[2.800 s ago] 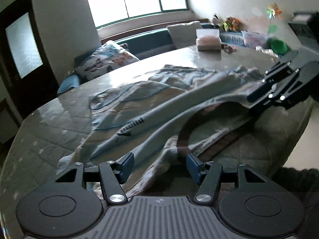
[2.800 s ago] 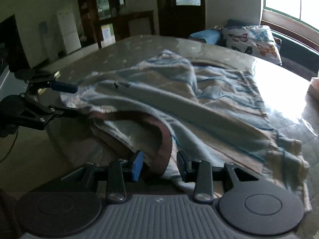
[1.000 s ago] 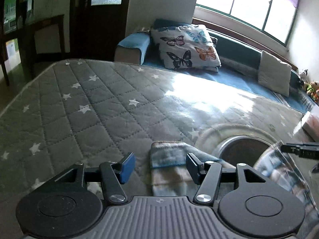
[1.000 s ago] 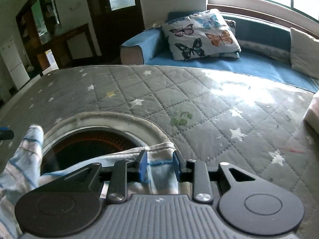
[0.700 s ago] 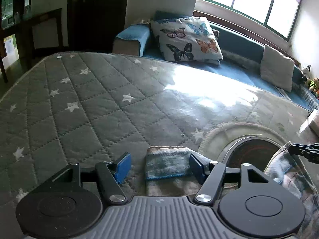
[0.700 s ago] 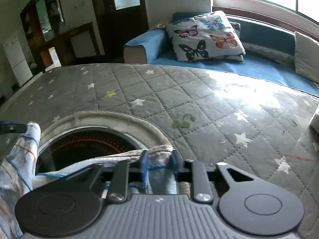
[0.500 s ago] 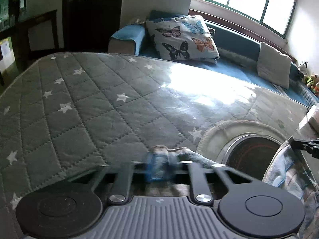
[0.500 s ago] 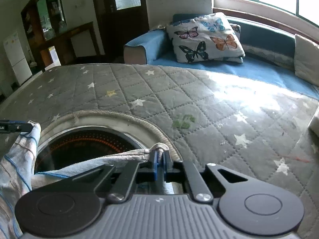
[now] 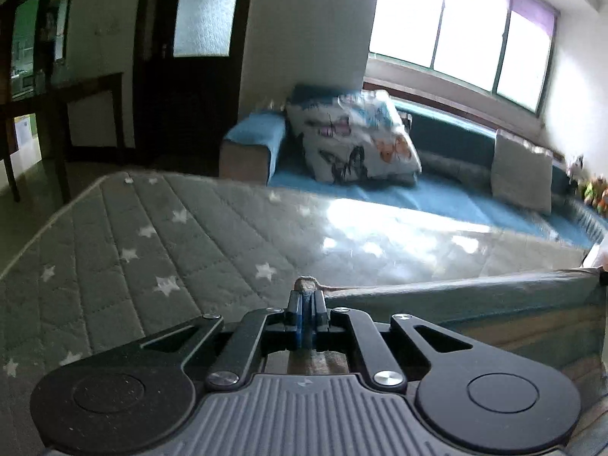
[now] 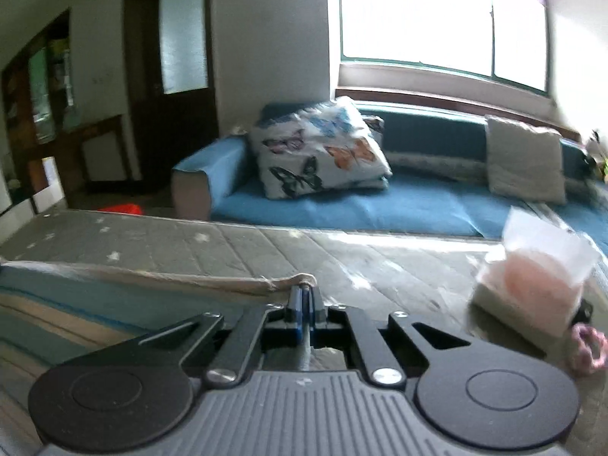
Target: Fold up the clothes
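Note:
A blue and beige striped garment hangs stretched in a taut band between my two grippers, above the grey star-quilted table. In the left wrist view my left gripper [image 9: 306,298] is shut on one corner of the garment [image 9: 463,298], whose edge runs off to the right. In the right wrist view my right gripper [image 10: 304,296] is shut on the other corner, and the garment [image 10: 125,292] stretches away to the left. A tuft of beige hem pokes out above each pair of pads. The rest of the cloth below the grippers is hidden.
The table [image 9: 159,235] runs back to a blue sofa [image 10: 342,205] with a butterfly pillow [image 10: 319,152] and a plain cushion [image 10: 524,163]. A pink tissue box [image 10: 532,281] and a pink ring [image 10: 587,345] lie on the table at the right. A dark door [image 9: 190,76] stands behind.
Both grippers closed on the garment's corners and lifted it off the table, pulling its edge taut between them. Both views have tilted up toward the sofa and window.

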Tool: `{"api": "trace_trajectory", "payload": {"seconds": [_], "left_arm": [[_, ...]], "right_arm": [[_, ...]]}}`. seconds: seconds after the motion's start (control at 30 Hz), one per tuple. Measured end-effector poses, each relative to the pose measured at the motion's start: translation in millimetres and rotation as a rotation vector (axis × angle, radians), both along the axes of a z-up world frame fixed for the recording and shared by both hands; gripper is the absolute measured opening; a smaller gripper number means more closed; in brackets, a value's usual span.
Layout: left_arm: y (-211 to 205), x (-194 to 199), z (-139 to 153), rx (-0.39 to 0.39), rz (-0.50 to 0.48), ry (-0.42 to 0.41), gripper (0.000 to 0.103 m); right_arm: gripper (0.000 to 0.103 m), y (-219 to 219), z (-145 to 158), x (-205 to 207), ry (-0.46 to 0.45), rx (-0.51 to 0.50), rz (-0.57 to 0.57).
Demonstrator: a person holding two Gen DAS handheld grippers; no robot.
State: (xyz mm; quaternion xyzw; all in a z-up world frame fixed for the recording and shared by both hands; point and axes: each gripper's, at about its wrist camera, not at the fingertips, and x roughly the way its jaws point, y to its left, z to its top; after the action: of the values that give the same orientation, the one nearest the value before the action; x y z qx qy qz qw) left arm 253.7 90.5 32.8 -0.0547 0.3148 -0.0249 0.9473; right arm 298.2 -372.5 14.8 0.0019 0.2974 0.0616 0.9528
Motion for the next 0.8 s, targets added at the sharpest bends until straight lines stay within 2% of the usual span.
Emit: {"api": "trace_trajectory", "payload": {"seconds": [0.13,0.3,0.4,0.5,0.53,0.57,0.63,0.7,0.8], "left_arm": [[-15.4,14.6,-17.4,0.083,-0.015,0.04,0.005],[-11.2,22.5,-17.3,0.059,0.009,0.003,0.005],[-12.9,35.3,-28.4,0.099,0.039,0.043,0.009],[-10.0,40.5,-35.1,0.102,0.044,0.096,0.01],[-9.5,37.7,-33.8,0.108,0.046,0.103,0.021],[-10.3,33.8,-31.3,0.118,0.043,0.103,0.039],[-10.3,23.2,-24.4,0.139,0.037,0.082,0.053],[-10.5,10.7,-16.2,0.148,0.026,0.076,0.055],[-14.3,-8.3,-7.4,0.144,0.013,0.085,0.067]], "right_arm": [[0.002,7.7,-21.3,14.1,0.05,-0.035,0.011],[0.002,11.3,-22.8,29.2,0.021,-0.013,-0.007],[0.003,13.3,-33.5,39.1,0.056,-0.035,-0.013],[0.006,15.1,-38.7,42.7,0.11,-0.046,-0.016],[0.007,14.1,-38.3,40.8,0.117,-0.046,-0.009],[0.007,13.5,-35.6,37.4,0.126,-0.039,0.004],[0.008,13.0,-30.8,29.9,0.132,-0.032,0.021],[0.008,13.1,-26.4,22.0,0.149,-0.026,0.05],[0.009,20.3,-22.7,1.9,0.181,-0.025,0.105]]}}
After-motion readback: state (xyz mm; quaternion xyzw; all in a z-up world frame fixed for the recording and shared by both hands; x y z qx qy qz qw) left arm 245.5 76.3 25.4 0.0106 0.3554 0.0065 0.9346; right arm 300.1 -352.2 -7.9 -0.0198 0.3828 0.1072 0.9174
